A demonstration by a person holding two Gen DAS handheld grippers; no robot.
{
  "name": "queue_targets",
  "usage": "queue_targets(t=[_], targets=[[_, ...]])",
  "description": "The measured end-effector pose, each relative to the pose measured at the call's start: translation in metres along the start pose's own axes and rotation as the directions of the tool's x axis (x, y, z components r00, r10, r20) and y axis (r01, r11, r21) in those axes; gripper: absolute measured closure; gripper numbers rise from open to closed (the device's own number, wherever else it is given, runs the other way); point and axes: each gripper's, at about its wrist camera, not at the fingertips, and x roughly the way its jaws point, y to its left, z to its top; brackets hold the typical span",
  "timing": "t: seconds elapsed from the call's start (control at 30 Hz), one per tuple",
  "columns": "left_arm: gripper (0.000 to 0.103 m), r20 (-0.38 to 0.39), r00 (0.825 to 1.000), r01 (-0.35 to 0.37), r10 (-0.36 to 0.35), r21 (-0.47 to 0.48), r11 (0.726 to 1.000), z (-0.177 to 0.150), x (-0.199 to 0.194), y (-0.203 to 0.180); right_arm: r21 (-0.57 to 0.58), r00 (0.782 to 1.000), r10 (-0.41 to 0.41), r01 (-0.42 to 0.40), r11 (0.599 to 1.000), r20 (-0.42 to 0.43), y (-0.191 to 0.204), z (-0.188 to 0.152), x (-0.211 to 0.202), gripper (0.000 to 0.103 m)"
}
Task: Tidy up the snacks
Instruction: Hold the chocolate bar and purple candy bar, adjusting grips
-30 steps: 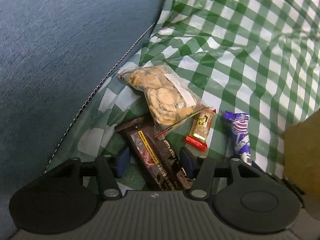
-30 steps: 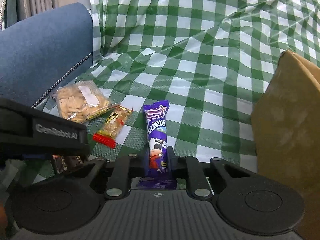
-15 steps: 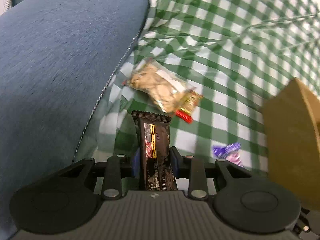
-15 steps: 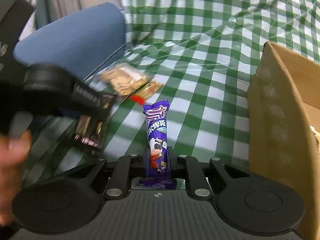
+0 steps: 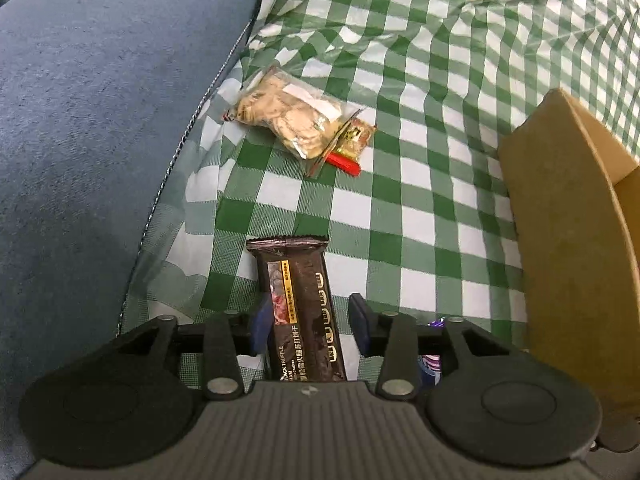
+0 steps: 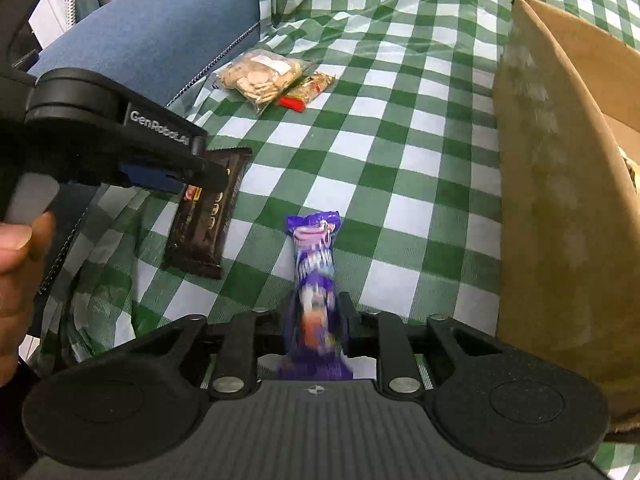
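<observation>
My left tongs sit at the bottom centre of the left wrist view with a dark brown snack bar lying lengthwise between them. The bar's wrapper is glossy, nearly black, with a crimped top edge, a small yellow tab, a reddish food photo and pale lettering. These tongs have just been opening. The left blue pad touches the bar's edge, while the right pad stands clear of it with a gap showing, so the tongs are parted and not clamping the bar.

In the right wrist view, my right tongs are at the bottom centre and flank a purple snack bar. It is a slim purple wrapper with pink and white print (the print is smeared by blur, though the tongs look sharp). These tongs have also just been opening, and the bar sits loose between the fingers, its top end pointing up the frame.

Both bars are over a green-and-white checked cloth. Above centre in both views, a clear bag of pale crackers overlaps a small gold packet with a red end, well apart from either pair of tongs. A brown cardboard box fills the right edge, near the purple bar. A blue upholstered cushion takes the upper left. My hand shows at the left edge.
</observation>
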Motion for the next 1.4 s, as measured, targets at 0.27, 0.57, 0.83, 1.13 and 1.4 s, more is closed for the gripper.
queue_targets(t=[0.27, 0.57, 0.83, 1.13, 1.4], targets=[[0.049, -0.051, 0.998, -0.034, 0.036, 0.043, 0.998, -0.001, 0.015, -0.006, -0.039, 1.0, -0.029, 0.029, 0.999, -0.006, 0.002, 0.001, 0.013, 0.071], [0.049, -0.083, 0.995, -0.046, 0.053, 0.089, 0.995, -0.004, 0.024, -0.013, -0.04, 0.999, -0.053, 0.053, 0.998, 0.006, 0.001, 0.003, 0.016, 0.071], [0.061, -0.058, 0.997, -0.035, 0.042, 0.103, 0.994, -0.002, 0.021, -0.015, -0.034, 0.997, -0.053, 0.054, 0.998, 0.05, 0.002, 0.005, 0.009, 0.086], [0.06, -0.08, 0.996, -0.024, 0.034, 0.132, 0.991, -0.005, 0.026, -0.019, -0.026, 0.998, -0.059, 0.059, 0.998, 0.007, 0.001, 0.003, 0.016, 0.084], [0.059, -0.085, 0.996, -0.022, 0.035, 0.147, 0.989, -0.005, 0.028, -0.019, -0.026, 0.998, -0.058, 0.058, 0.998, 0.007, 0.001, 0.002, 0.017, 0.084]])
